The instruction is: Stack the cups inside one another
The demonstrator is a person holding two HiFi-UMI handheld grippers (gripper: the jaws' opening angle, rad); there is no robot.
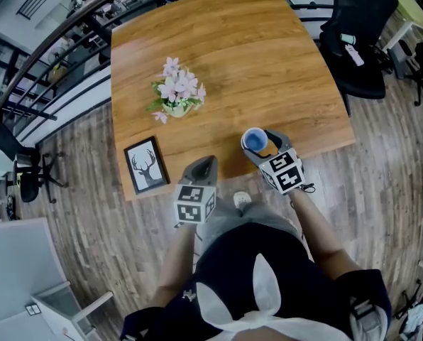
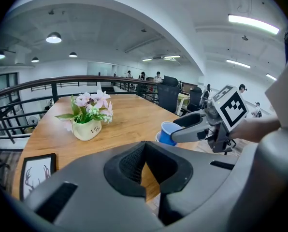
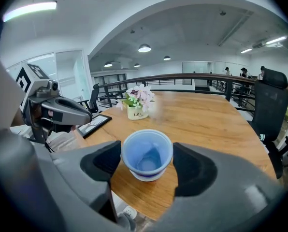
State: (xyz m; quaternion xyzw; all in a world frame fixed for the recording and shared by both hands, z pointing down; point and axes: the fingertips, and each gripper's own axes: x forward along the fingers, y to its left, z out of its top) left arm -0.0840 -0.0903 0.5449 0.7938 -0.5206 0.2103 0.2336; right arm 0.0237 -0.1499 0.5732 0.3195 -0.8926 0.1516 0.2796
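Note:
A blue cup [image 3: 147, 153] sits between the jaws of my right gripper [image 3: 147, 162], and both pads press on its sides. Under it a white rim shows, so it rests in or just above a white cup [image 3: 146, 176] near the front edge of the wooden table [image 1: 268, 69]. From above, the blue cup [image 1: 254, 141] is at the tip of the right gripper [image 1: 257, 145]. The left gripper view shows the blue cup [image 2: 169, 132] with the white cup [image 2: 158, 138] behind it. My left gripper [image 1: 203, 166] hangs at the table's front edge, shut and empty, its pads [image 2: 134, 163] meeting at the tips.
A pot of pink flowers [image 1: 176, 94] stands mid-table. A framed deer picture [image 1: 146, 165] lies at the front left corner. Black office chairs [image 1: 360, 41] stand to the right and a railing [image 1: 48, 55] runs at the left. A white socket [image 1: 241, 199] lies on the floor.

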